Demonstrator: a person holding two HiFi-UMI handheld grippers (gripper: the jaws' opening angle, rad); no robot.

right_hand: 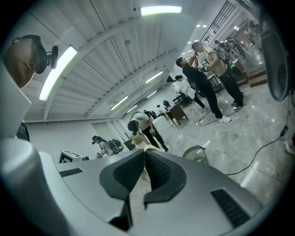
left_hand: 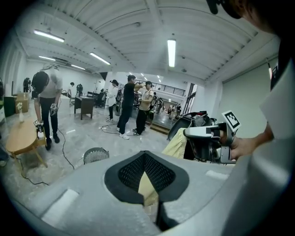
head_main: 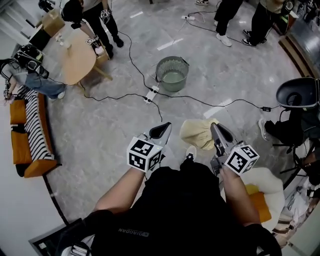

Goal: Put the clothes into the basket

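While I hold the cloth [head_main: 196,134] pinched at its edge in my right tool [head_main: 215,127], jaws closed on it, the basket [head_main: 172,74] stands well ahead on the floor. My left tool [head_main: 167,126] is closed, apparently empty. Step in hand: carrying. Next move, in my judgement: bring the cloth over the rim, then release.

Open floor [head_main: 110,125] runs from the right gripper [head_main: 218,132], clamped on a hanging cloth [head_main: 197,134], up to the basket [head_main: 172,73]. A thin black cable [head_main: 187,98] and a power strip [head_main: 151,93] lie flat across that path, just before the basket. The desk [head_main: 77,56] and sofa [head_main: 30,130] stand well to the left and a chair [head_main: 299,95] well to the right. People [head_main: 227,15] stand beyond the basket.
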